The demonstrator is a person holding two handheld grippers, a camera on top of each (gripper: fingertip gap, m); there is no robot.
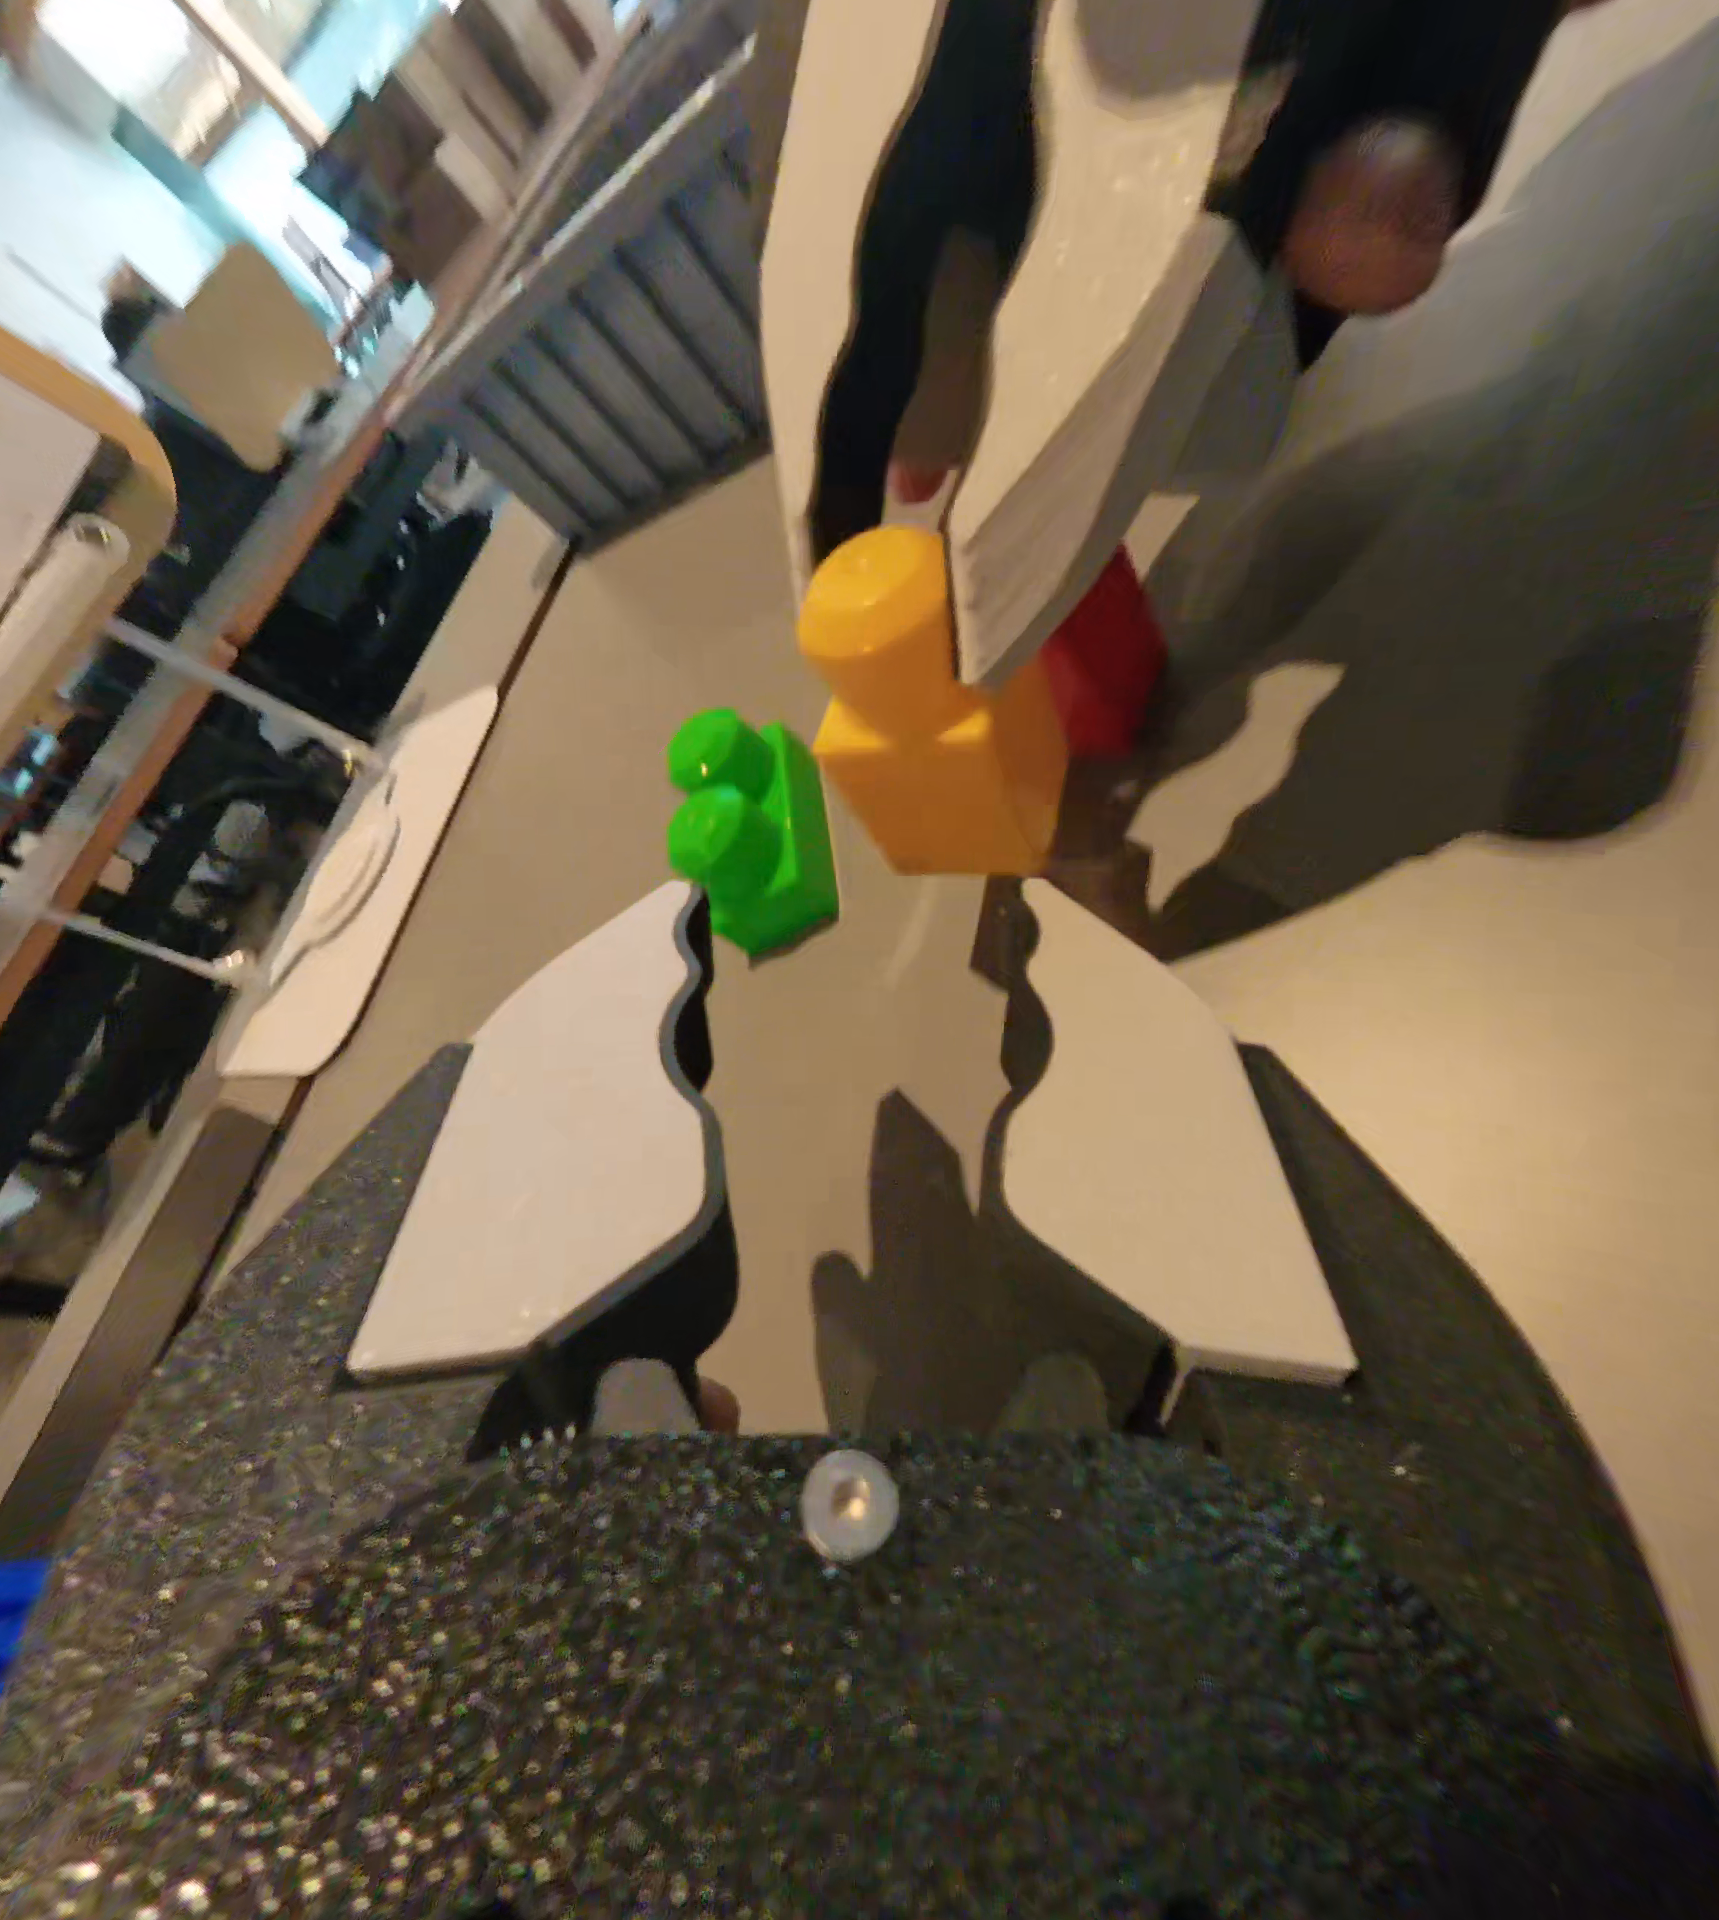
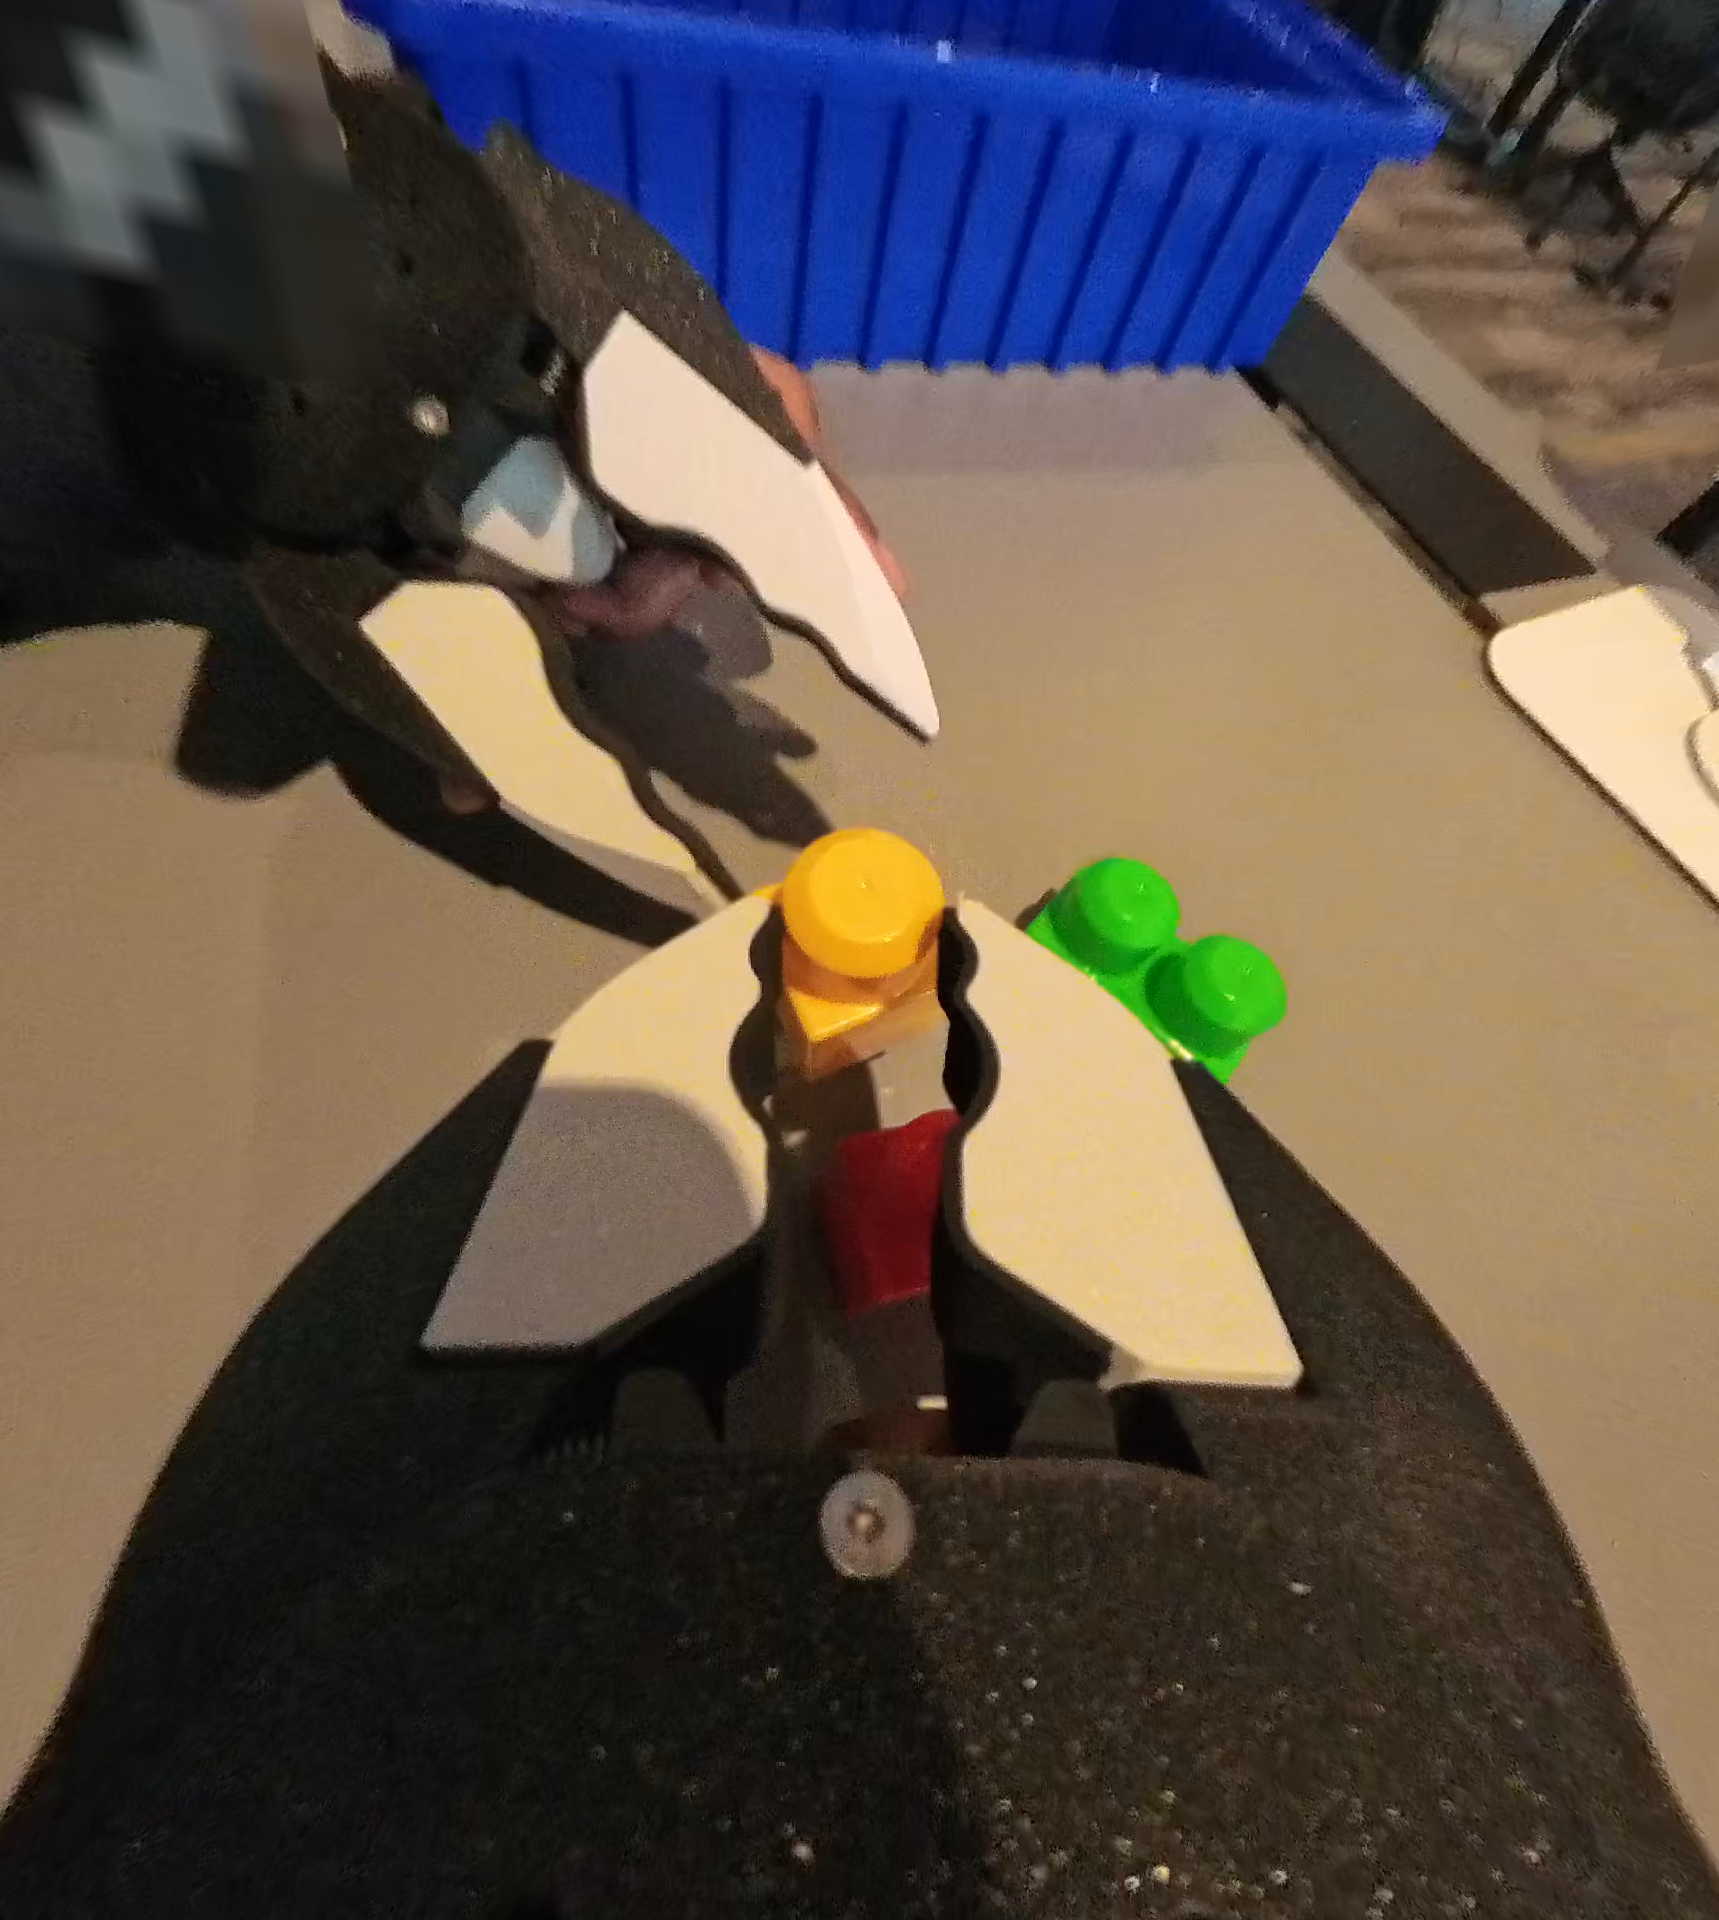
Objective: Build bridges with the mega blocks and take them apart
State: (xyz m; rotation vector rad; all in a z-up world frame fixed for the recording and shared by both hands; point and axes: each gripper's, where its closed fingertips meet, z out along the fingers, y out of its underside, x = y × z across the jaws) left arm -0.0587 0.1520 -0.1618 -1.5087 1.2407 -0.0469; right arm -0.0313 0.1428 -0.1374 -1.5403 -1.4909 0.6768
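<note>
Here the right gripper (image 2: 860,914) clamps the yellow block (image 2: 860,904); the left gripper (image 1: 855,904) gapes empty, just beside the green block (image 1: 756,831).

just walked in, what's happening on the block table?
A person is working with two hand-held grippers on toy blocks. The right hand-held gripper is closed around the yellow block, with a red block right behind it between the fingers. The left hand-held gripper is open and empty, pointed at the same blocks from the opposite side. A green two-stud block sits on the table beside the yellow one, untouched. A blue bin stands at the table's far end.
</note>
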